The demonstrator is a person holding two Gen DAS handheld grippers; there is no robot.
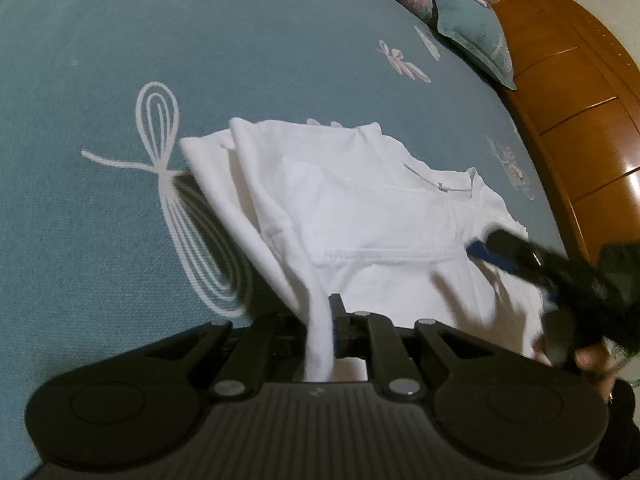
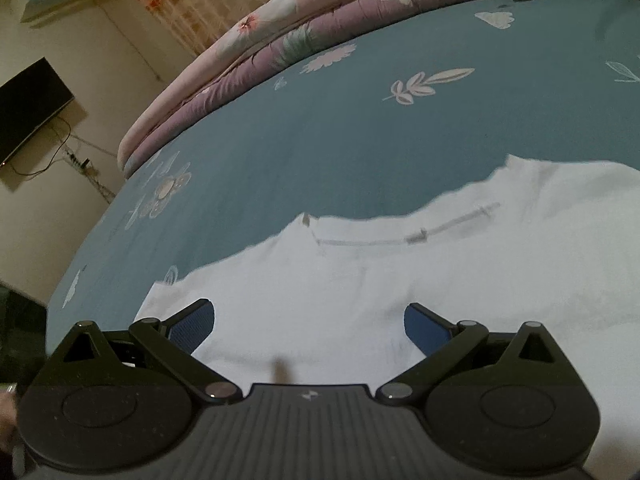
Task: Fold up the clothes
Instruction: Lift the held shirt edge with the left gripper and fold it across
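Note:
A white T-shirt (image 1: pixel 360 216) lies partly folded on the blue bedsheet (image 1: pixel 100 80), its neckline toward the wooden headboard side. My left gripper (image 1: pixel 326 330) is shut on a bunched edge of the shirt, and the cloth hangs down between its fingers. In the left wrist view my right gripper (image 1: pixel 492 246) reaches in from the right, blurred, over the shirt's right part. In the right wrist view the right gripper (image 2: pixel 308 326) stands open just above the white T-shirt (image 2: pixel 380 280), with only flat cloth under its blue pads (image 2: pixel 426 326). The collar (image 2: pixel 368 240) lies ahead of it.
A folded floral quilt (image 2: pixel 280 40) and a teal pillow (image 1: pixel 476 32) lie at the bed's far side. A wooden headboard (image 1: pixel 580 100) runs along the right. A dark screen (image 2: pixel 28 104) hangs on the wall past the bed's left edge. A hand (image 1: pixel 592 360) holds the right gripper.

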